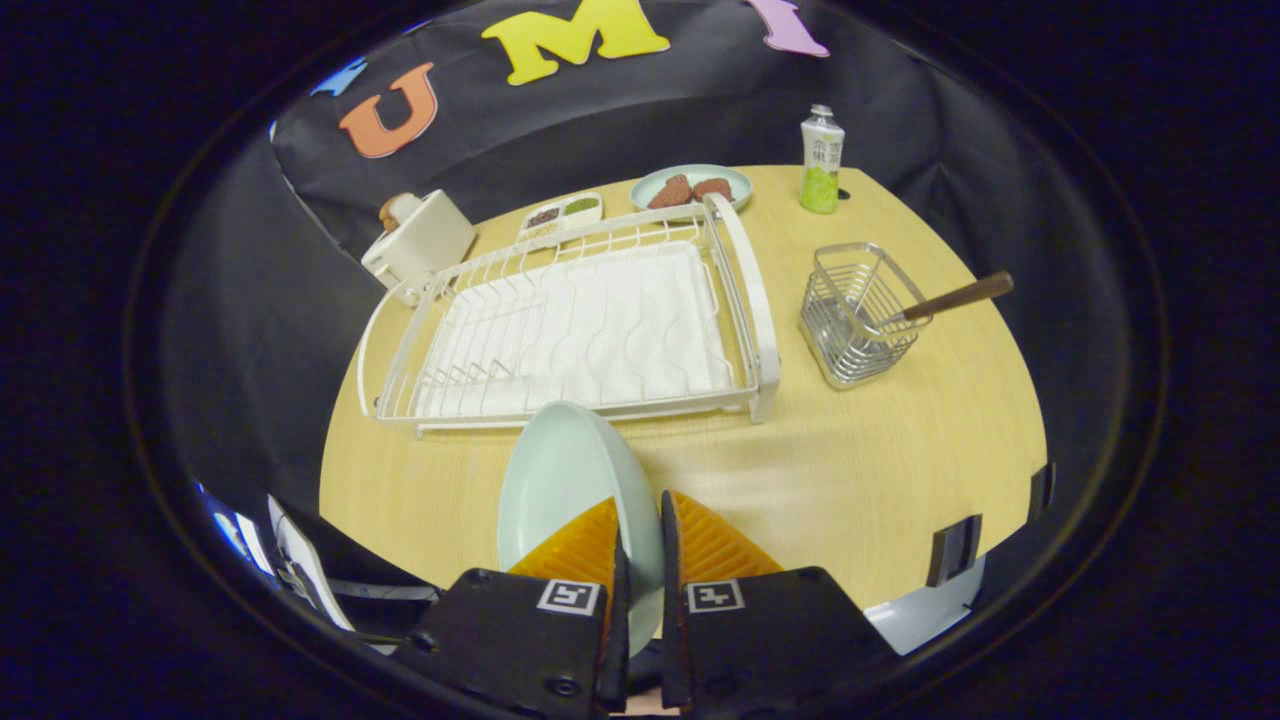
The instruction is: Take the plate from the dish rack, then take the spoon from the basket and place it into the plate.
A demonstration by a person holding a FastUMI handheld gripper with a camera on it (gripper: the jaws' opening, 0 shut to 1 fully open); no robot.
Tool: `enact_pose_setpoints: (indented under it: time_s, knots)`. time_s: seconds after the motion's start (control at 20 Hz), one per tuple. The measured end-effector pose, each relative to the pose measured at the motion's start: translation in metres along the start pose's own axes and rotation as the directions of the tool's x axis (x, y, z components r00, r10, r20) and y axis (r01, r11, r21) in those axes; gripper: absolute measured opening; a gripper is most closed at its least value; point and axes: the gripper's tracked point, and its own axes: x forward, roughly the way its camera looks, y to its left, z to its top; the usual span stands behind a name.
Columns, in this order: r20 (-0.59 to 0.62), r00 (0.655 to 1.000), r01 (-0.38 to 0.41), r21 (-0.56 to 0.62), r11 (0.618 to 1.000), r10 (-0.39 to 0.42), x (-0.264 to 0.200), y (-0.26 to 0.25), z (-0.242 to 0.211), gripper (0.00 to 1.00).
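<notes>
My gripper (640, 530) is shut on the rim of a pale green plate (560, 480), which stands on edge between the two orange fingers (580, 545) above the wooden table (900, 470). The plate is held in front of the white dish rack (590, 320), clear of its near rail. The rack has nothing in its slots. Right of the rack stands a wire basket (858, 315). A spoon with a brown wooden handle (955, 295) leans out of the basket to the right; its bowl is hidden inside the wires.
Behind the rack are a white toaster (420, 240), a divided white dish (562, 213) and a green plate with brown food (692, 188). A bottle (821, 160) stands at the far right. The round table's edge curves close on both sides.
</notes>
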Motion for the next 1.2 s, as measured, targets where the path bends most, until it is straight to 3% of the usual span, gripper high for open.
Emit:
enact_pose_setpoints:
  time_s: [0.4, 0.65, 0.8, 1.0, 1.15, 1.2]
  knots:
    - [-0.033, 0.991, -0.127, 0.118, 0.985, 0.132, 0.030, -0.013, -0.017, 0.18]
    - [-0.022, 0.996, -0.079, 0.124, 0.989, 0.083, 0.041, -0.034, -0.010, 0.22]
    - [0.024, 0.997, -0.079, 0.097, 0.992, 0.077, 0.039, -0.036, -0.006, 0.30]
    - [0.155, 0.987, -0.043, 0.033, 0.999, 0.037, 0.021, -0.045, 0.006, 0.52]
    - [0.301, 0.954, 0.008, -0.030, 1.000, 0.002, 0.000, -0.053, 0.017, 0.67]
    - [0.356, 0.934, 0.035, -0.046, 0.998, -0.016, -0.008, -0.057, 0.021, 0.67]
